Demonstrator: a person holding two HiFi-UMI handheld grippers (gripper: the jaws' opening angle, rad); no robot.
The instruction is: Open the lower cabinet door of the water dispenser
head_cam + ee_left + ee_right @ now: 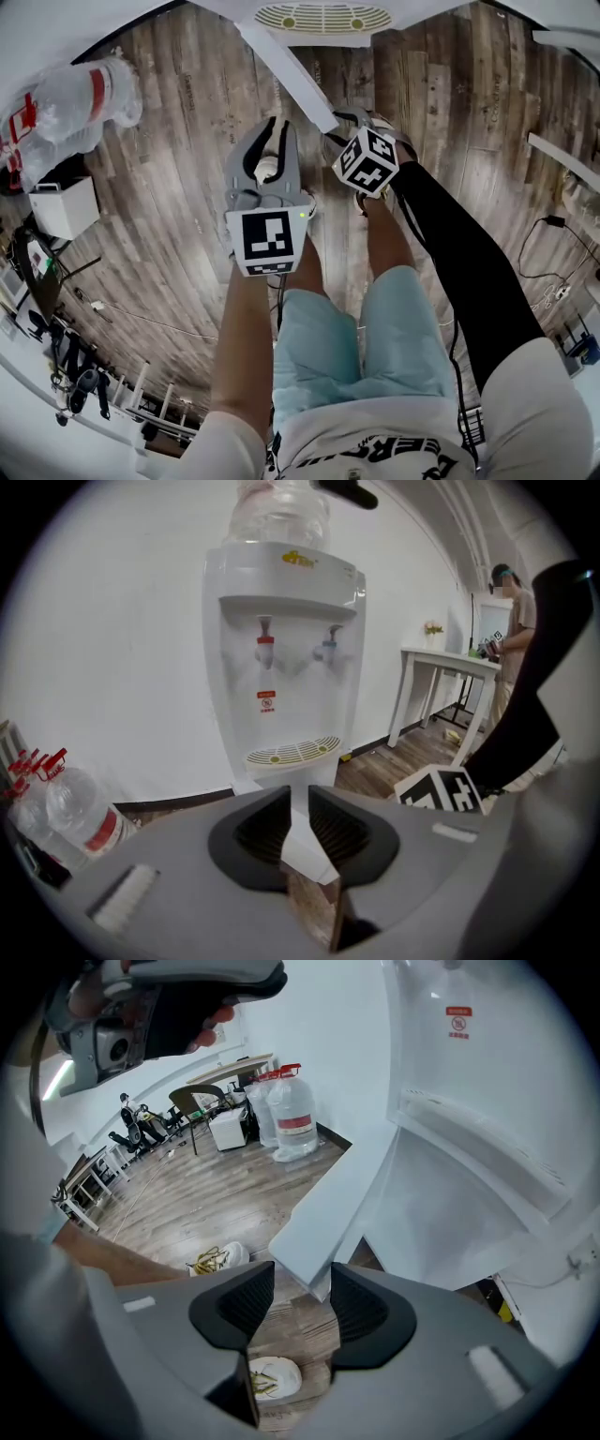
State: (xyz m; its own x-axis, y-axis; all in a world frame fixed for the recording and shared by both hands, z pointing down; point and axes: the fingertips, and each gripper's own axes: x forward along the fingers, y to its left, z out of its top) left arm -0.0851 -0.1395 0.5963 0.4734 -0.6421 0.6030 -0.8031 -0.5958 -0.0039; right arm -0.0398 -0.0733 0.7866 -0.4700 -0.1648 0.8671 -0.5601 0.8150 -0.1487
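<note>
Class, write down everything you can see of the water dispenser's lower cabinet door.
The lower cabinet door is a plain white flat panel, smooth and plastic-looking. It stands swung wide open from the water dispenser, out over the wood-look floor. In the head view it shows edge-on as a thin white strip. Its free corner sits at the mouth of the right gripper, whose jaws are apart; whether they touch it cannot be made out.

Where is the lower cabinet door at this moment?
In the right gripper view the door stands swung open, left of the cabinet, its free corner between the right gripper's jaws.
</note>
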